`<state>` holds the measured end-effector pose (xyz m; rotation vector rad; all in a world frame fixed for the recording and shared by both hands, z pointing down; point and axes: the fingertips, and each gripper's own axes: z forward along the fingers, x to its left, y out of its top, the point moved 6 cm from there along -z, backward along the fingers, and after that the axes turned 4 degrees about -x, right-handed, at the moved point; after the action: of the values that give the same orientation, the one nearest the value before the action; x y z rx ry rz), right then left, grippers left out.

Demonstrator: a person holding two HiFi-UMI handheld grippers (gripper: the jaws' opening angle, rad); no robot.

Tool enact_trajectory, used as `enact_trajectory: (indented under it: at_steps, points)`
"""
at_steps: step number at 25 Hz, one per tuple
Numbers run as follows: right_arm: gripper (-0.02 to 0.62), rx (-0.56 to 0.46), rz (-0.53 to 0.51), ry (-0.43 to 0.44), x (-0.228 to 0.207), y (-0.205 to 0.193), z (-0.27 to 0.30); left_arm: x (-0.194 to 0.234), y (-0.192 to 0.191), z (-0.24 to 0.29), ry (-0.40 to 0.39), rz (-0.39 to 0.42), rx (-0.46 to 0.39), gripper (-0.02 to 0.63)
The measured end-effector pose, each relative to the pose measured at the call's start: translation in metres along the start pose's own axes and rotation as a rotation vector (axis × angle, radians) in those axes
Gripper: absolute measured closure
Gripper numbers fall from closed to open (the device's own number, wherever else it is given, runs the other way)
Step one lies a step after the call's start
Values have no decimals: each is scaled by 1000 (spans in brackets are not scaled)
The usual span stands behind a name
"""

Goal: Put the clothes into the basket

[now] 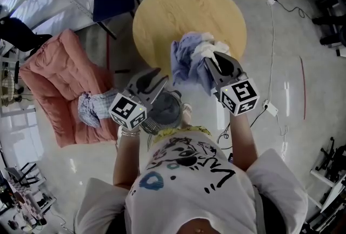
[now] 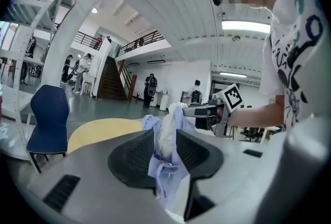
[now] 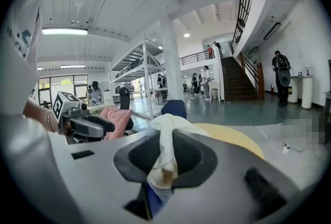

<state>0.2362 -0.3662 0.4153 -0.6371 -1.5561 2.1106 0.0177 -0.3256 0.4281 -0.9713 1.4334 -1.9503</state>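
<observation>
Standing on floor: round table. Pink cushion lay left, checkered cloth on it. Basket sat below grippers. Clothes hung over table edge. Left gripper pinched blue part, right gripper pinched white part.

Bunched pale-blue and white clothes hang in the air above the round yellow surface's near edge. The grey wire basket stands nearer, to their left.
</observation>
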Motion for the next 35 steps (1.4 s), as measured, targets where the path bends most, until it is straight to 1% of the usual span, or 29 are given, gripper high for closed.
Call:
enact_trajectory:
  at_steps: [7, 12, 16, 20, 25, 27, 30, 35]
  points:
    - [518, -68, -73, -25, 10, 40, -12, -3, 11, -16, 2, 12, -28, 476]
    - [518, -107, -135, -30, 23, 58, -24, -8, 12, -30, 9, 17, -45, 476]
    - [518, -141, -169, -37, 44, 75, -41, -15, 21, -52, 28, 35, -67, 476]
    - [518, -177, -187, -42, 71, 91, -50, -11, 30, -82, 59, 52, -89, 476]
    - [518, -220, -202, -38, 100, 105, -58, -13, 38, -111, 58, 82, -120, 479]
    - [518, -229, -207, -34, 111, 107, -63, -18, 37, -122, 50, 91, -126, 494]
    - [518, -244, -212, -25, 127, 109, -71, -25, 35, -134, 37, 90, -132, 537]
    - [518, -274, -224, -7, 154, 112, -76, -31, 31, -158, 18, 98, -149, 569]
